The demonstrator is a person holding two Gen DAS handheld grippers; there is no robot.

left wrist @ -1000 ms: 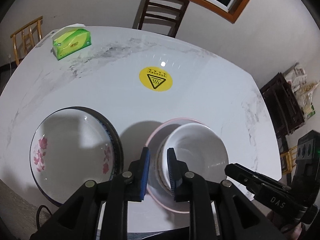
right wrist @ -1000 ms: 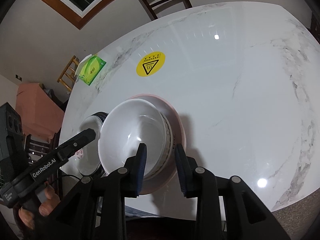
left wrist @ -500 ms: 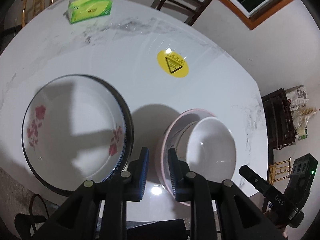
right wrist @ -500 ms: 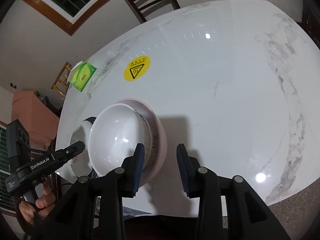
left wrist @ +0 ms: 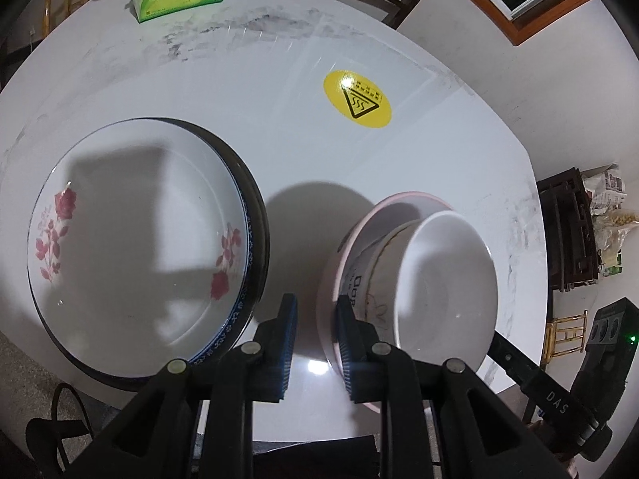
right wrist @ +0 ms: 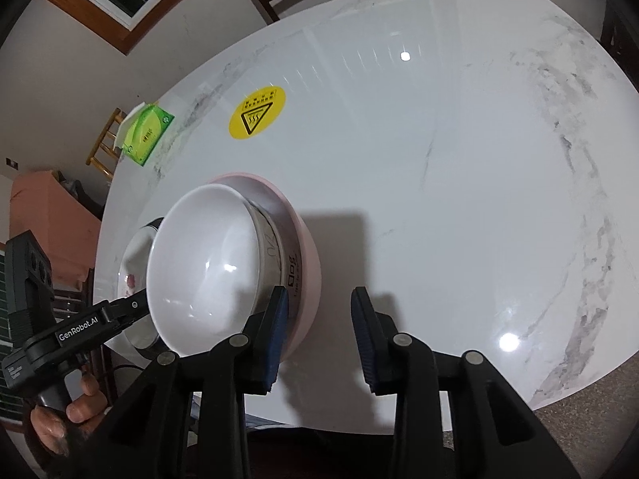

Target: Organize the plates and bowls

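Hovering over the desk [left wrist: 279, 127], the left tongs [left wrist: 313, 343] stand apart and empty, their right pad seemingly against the pink plate [left wrist: 331, 311], with the flowered plate [left wrist: 135, 247] to the left of that pink plate. The white bowl [right wrist: 199, 267] sits stacked on the pink plate. The right tongs [right wrist: 317, 335], closing on nothing, hang just right of it; a yellow sticker [right wrist: 257, 117] lies beyond.
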